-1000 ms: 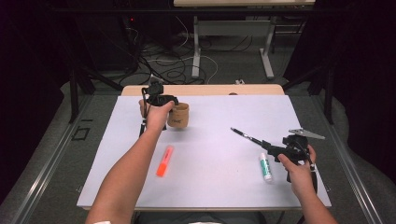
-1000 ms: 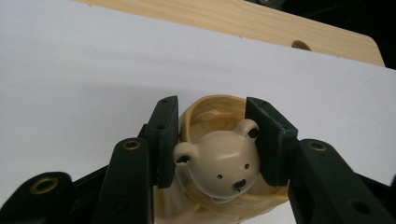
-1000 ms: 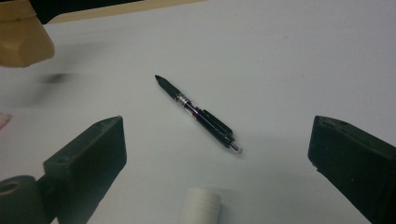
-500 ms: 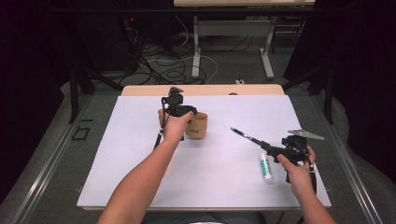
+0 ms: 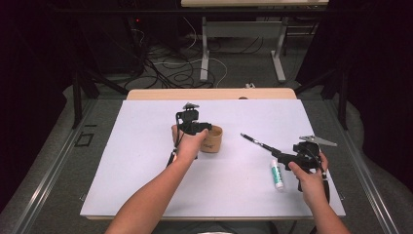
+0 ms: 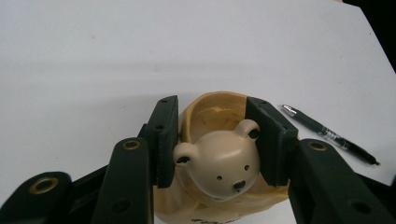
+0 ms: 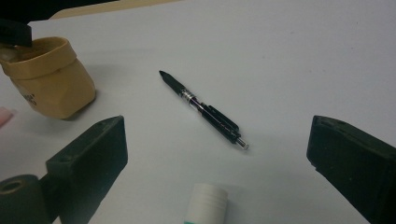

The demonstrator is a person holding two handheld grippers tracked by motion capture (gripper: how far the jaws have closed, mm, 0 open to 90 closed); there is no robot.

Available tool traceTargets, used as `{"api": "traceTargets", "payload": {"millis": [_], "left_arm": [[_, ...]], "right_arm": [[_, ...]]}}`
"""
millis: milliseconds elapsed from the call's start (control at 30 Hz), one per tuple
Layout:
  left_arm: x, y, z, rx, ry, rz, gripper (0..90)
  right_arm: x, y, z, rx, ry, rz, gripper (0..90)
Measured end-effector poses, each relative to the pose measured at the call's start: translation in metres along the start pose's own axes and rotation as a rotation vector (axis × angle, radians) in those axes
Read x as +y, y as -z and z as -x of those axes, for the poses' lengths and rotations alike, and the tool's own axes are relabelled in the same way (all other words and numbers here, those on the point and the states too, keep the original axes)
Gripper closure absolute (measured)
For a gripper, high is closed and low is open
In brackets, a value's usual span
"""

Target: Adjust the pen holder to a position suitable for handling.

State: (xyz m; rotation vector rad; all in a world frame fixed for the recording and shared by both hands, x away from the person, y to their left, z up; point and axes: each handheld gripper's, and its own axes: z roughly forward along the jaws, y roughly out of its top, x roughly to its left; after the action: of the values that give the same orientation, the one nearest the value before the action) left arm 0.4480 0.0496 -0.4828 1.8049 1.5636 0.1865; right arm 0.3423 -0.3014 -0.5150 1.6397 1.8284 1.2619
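A tan pot [image 5: 213, 140] with a bear's head on its side [image 6: 219, 163] sits low on the white sheet, near the middle. My left gripper [image 5: 210, 130] is shut on it, with the pads [image 6: 166, 135] pressed on both sides of the rim. The pot also shows in the right gripper view [image 7: 49, 77], at the left. A black pen [image 5: 255, 142] lies to the right of the pot [image 7: 201, 108]. My right gripper [image 5: 279, 155] rests at the right with its jaws wide open [image 7: 218, 125], the pen beyond them. A white tube [image 5: 276, 174] lies just beside it [image 7: 205, 203].
The white sheet [image 5: 146, 122] covers most of the tan table [image 5: 160, 94]. An orange marker [image 5: 172, 158] peeks out under my left hand. Cables and table legs [image 5: 204, 53] stand on the dark floor beyond the far edge.
My left gripper has carried the pot to the right and lower, toward the middle of the sheet. My forearm now covers most of the orange marker. The right gripper has stayed put.
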Motion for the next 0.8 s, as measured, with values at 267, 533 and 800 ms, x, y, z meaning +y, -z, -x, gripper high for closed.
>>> {"api": "traceTargets", "payload": {"millis": [267, 533, 800], "left_arm": [[-0.018, 0.007, -0.002, -0.003, -0.051, 0.026, 55.6], [-0.028, 0.010, -0.006, -0.027, -0.116, 0.052, 55.2], [-0.037, 0.016, -0.014, -0.106, -0.181, 0.107, 52.2]], "right_arm": [[-0.001, -0.001, -0.001, -0.002, 0.009, -0.005, 5.1], [-0.001, -0.002, -0.002, -0.001, 0.007, -0.012, 5.1], [-0.002, -0.003, -0.003, -0.002, 0.009, -0.020, 5.3]]}}
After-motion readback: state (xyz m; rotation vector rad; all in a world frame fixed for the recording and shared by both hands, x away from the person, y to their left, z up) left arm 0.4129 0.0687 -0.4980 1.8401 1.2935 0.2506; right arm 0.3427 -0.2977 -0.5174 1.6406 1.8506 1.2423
